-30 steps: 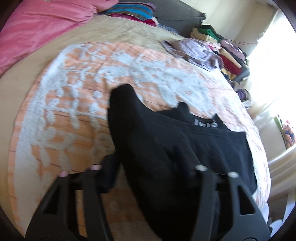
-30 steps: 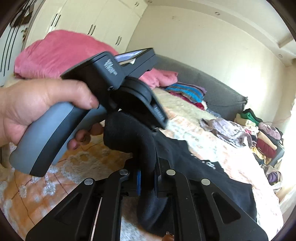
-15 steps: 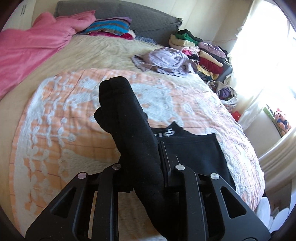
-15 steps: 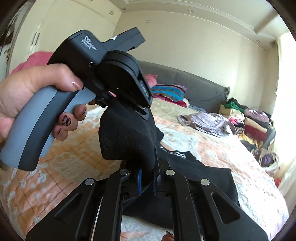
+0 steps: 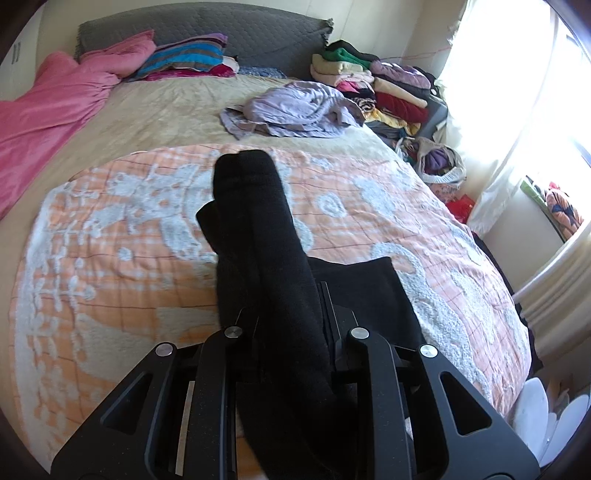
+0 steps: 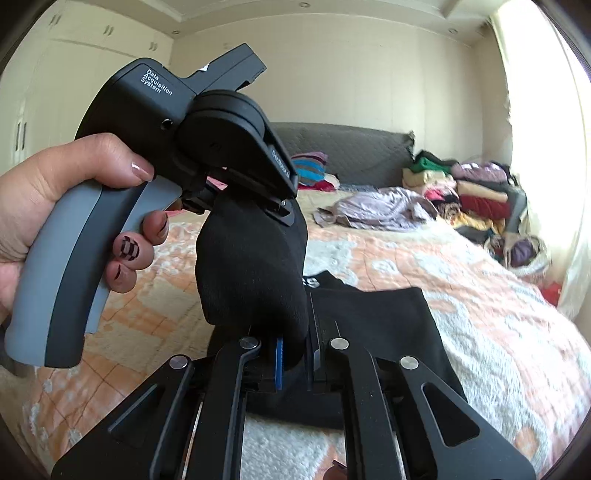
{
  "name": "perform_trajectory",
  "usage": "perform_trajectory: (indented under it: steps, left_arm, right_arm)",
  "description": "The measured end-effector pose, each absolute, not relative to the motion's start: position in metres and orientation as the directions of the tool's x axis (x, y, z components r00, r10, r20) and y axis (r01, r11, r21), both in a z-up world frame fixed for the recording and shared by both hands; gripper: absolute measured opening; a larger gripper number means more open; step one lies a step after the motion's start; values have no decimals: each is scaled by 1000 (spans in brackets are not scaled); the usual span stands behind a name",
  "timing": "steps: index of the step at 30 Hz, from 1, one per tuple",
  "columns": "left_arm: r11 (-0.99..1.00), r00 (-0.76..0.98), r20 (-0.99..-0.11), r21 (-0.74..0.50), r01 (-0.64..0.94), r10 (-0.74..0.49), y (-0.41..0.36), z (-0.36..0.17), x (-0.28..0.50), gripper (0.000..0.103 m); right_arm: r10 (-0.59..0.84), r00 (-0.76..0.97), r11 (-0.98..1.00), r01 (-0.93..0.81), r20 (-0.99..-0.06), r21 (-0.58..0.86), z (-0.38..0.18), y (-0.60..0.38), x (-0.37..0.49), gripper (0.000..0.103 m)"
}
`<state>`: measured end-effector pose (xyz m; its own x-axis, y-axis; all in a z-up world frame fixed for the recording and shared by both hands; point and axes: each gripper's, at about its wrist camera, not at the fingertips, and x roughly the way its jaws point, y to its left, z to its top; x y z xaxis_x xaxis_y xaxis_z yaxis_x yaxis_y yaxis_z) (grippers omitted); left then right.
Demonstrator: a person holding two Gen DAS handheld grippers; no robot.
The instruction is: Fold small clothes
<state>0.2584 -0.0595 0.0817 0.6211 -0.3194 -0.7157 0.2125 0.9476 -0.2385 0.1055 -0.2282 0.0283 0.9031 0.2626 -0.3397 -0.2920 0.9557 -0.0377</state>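
Sock [image 5: 258, 236] is hanging limp and light — both grippers [image 5: 291, 332] [image 6: 293, 343] are clenching it; best pinched near the ends.

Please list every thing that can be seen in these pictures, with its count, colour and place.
black garment: one, black, lifted above the bed, pinched by both grippers
second black garment: one, black, lying flat on the bedspread
bedspread: one, orange and white, covering the bed
lilac clothes: one heap, pale purple, far side of the bed
pink blanket: one, pink, far left
striped pillow: one, blue and purple, at the headboard
headboard: one, grey
clothes pile: one, mixed colours, beside the window
left gripper: black, jaws shut on cloth
right gripper: black, jaws shut on cloth
left hand: holding the left gripper's handle
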Motion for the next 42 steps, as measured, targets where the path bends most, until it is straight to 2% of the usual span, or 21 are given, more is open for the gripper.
perform_trajectory:
  steps: [8,18,27,32,34,37,40,42]
  left_arm:
    - [946,591,-740,-215,244,-321,-99,73,267,14]
    - [935,533,-776,-210,285,-336,-146,51,279,14]
    - [936,485,-815,-189,296,-317,-175,27,291,19]
    - [932,449,-833,-198,304,-323,-186,16,299,27]
    - [929,436,-837,-205,310,-330,-189,12,302,31]
    - [918,412,-839,-228,325,-354,-195,7,306,43]
    - [892,393,-817,-295,343,-421,-194,10,306,64]
    - [873,391,-793,-344,346,-468,-190,16,304,67]
  right_arm:
    - [231,898,971,-238,-373,28,21,-251,114,7]
    - [237,866,968,-170,-440,187,7,-286,122,7]
    - [270,816,940,-107,-511,325,-6,-309,132,8]
    - [276,788,930,-73,-551,361,-17,-317,137,10]
    - [293,775,917,-62,-560,393,-21,-323,139,15]
    - [320,757,898,-51,-570,436,-26,-332,142,23]
    - [354,737,875,-43,-576,483,-29,-342,145,28]
    - [373,720,864,-39,-585,503,-31,-347,148,29]
